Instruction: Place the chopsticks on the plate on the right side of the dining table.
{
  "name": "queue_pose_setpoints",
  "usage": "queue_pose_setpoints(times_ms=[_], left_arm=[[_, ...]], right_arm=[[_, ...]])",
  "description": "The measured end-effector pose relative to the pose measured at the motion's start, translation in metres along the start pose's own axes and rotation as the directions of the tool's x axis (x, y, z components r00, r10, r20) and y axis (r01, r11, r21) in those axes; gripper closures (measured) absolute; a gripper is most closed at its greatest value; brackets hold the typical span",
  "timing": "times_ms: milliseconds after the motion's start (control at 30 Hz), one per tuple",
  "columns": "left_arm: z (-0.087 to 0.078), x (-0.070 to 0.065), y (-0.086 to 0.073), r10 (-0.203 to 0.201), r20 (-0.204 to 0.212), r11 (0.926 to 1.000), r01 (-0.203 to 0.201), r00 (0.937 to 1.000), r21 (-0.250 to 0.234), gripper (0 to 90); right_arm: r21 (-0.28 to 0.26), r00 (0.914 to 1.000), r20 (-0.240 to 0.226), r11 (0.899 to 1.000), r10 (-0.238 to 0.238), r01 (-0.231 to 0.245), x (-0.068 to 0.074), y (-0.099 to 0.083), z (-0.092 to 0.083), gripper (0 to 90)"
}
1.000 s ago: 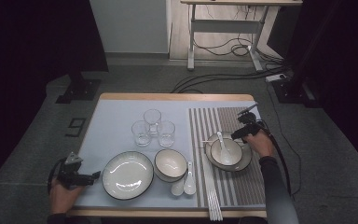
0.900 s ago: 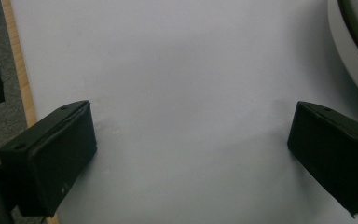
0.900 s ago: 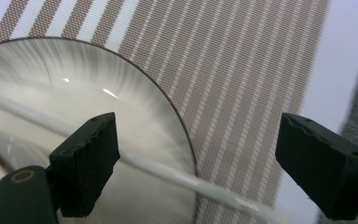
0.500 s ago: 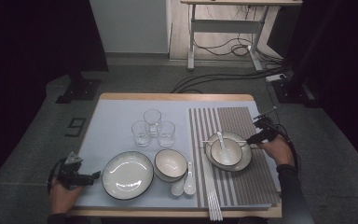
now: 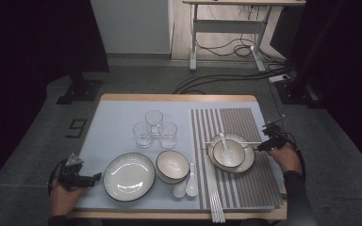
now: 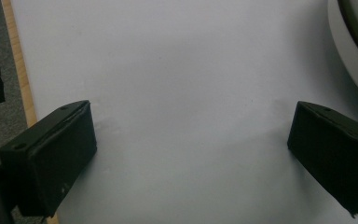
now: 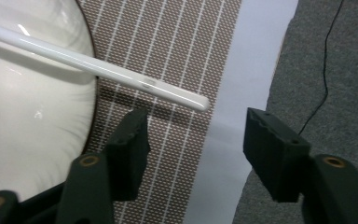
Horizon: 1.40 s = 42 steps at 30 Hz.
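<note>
On the striped placemat (image 5: 245,188) stands a plate (image 5: 249,162) with a white bowl (image 5: 235,157) and a spoon (image 5: 224,142) in it. A white chopstick (image 5: 214,142) (image 7: 102,67) lies across the plate's rim. My right gripper (image 5: 263,145) (image 7: 196,135) sits just off the plate's right edge; its jaws have just been closing but still stand open, with nothing between them and the chopstick's end just beyond their tips. At the table's front left corner my left gripper (image 5: 95,178) (image 6: 189,149) rests wide open over the blue mat (image 6: 177,70), beside the large plate (image 5: 129,176) (image 6: 354,42).
Three glasses (image 5: 154,128) stand mid-table. A second bowl (image 5: 173,165) and two spoons (image 5: 186,186) sit right of the large plate. More chopsticks (image 5: 215,200) lie along the placemat's left edge. The table's right edge and grey floor (image 7: 326,56) are close to my right gripper.
My right hand has moved right and slightly nearer, off the bowl to the plate's right edge, and its jaws stand narrower. My left gripper has not moved.
</note>
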<state>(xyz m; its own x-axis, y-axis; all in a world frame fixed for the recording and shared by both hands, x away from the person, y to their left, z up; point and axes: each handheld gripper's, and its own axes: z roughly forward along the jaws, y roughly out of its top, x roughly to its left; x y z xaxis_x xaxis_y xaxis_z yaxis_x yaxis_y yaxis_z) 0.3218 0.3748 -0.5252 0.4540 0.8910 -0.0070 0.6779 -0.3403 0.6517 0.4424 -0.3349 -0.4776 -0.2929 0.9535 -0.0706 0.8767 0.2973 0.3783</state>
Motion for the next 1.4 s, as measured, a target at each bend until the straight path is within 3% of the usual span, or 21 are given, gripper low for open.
queue_pose_setpoints(times_ms=[100,367,900,1400], left_arm=[[0.000,0.000,0.000,0.000,0.000,1.0000,0.000,1.0000,0.001,0.8],[0.000,0.000,0.000,0.000,0.000,1.0000,0.000,1.0000,0.000,0.8],[0.000,0.000,0.000,0.000,0.000,1.0000,0.000,1.0000,0.000,0.8],[0.000,0.000,0.000,0.000,0.000,1.0000,0.000,1.0000,0.000,0.9]], right_arm=[[-0.005,0.9999,-0.006,1.000,0.008,-0.008,-0.003,-0.001,0.001,50.0],[-0.011,0.9987,-0.024,0.999,-0.045,0.044,0.004,0.002,0.004,59.5],[-0.034,0.9950,-0.043,0.995,-0.090,0.089,0.019,0.011,0.003,60.3],[-0.030,0.9946,-0.040,0.995,-0.095,0.094,0.021,0.014,0.002,62.1]])
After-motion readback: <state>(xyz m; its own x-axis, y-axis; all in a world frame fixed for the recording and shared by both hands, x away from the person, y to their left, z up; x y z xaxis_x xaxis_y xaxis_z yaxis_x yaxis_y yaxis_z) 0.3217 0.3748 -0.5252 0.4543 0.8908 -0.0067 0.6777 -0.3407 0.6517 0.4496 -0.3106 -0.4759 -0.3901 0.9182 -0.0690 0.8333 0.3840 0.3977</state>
